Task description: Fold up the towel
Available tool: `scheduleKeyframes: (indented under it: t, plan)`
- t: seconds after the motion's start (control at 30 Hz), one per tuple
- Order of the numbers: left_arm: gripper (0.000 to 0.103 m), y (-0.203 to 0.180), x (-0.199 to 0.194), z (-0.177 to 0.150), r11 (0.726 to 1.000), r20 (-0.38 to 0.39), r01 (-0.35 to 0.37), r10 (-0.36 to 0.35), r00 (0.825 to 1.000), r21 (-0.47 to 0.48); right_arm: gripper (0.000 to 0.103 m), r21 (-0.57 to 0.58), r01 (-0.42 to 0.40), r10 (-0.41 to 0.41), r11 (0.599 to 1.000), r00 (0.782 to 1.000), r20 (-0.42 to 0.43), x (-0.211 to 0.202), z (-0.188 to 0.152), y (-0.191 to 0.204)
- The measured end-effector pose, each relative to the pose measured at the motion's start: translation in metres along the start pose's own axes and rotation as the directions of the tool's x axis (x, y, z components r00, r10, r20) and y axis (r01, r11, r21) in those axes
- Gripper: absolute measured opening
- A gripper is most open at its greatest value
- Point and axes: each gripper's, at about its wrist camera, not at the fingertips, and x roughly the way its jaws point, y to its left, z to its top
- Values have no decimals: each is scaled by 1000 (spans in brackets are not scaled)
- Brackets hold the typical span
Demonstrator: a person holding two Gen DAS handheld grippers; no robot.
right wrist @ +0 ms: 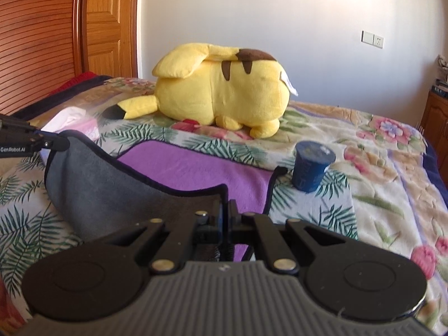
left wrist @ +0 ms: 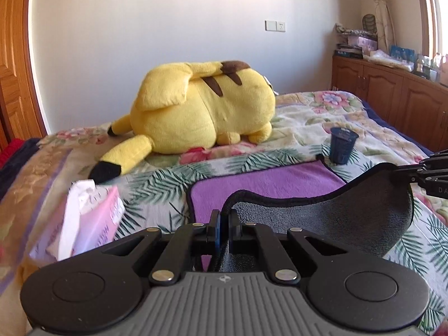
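The towel is purple on top and grey underneath, with a black hem. It lies on the flowered bed. Its near edge is lifted off the bed, grey side toward me, sagging between the two grippers. My left gripper is shut on the near left corner. My right gripper is shut on the near right corner. Each shows in the other's view, the right one at the right edge, the left one at the left edge. The towel's purple face stays flat behind.
A big yellow plush toy lies on the bed behind the towel. A dark blue cup stands just past the towel's far right corner. A pink tissue pack lies left of the towel. A wooden cabinet lines the right wall.
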Motion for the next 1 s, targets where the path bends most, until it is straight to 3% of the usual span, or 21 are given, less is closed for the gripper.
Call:
scheduleKeyframes:
  t: [0.67, 0.8, 1.0]
  plan:
    - [0, 4, 17, 58, 998, 96, -62, 60, 994, 23, 4, -97, 64, -56, 993, 995, 87, 16, 53, -15]
    - [0, 3, 25, 61, 993, 129, -112, 106, 986, 43, 4, -106, 75, -65, 992, 993, 97, 26, 57, -17]
    - [0, 1, 41, 63, 990, 133, -121, 111, 985, 71, 4, -123, 95, -82, 988, 990, 112, 41, 61, -17]
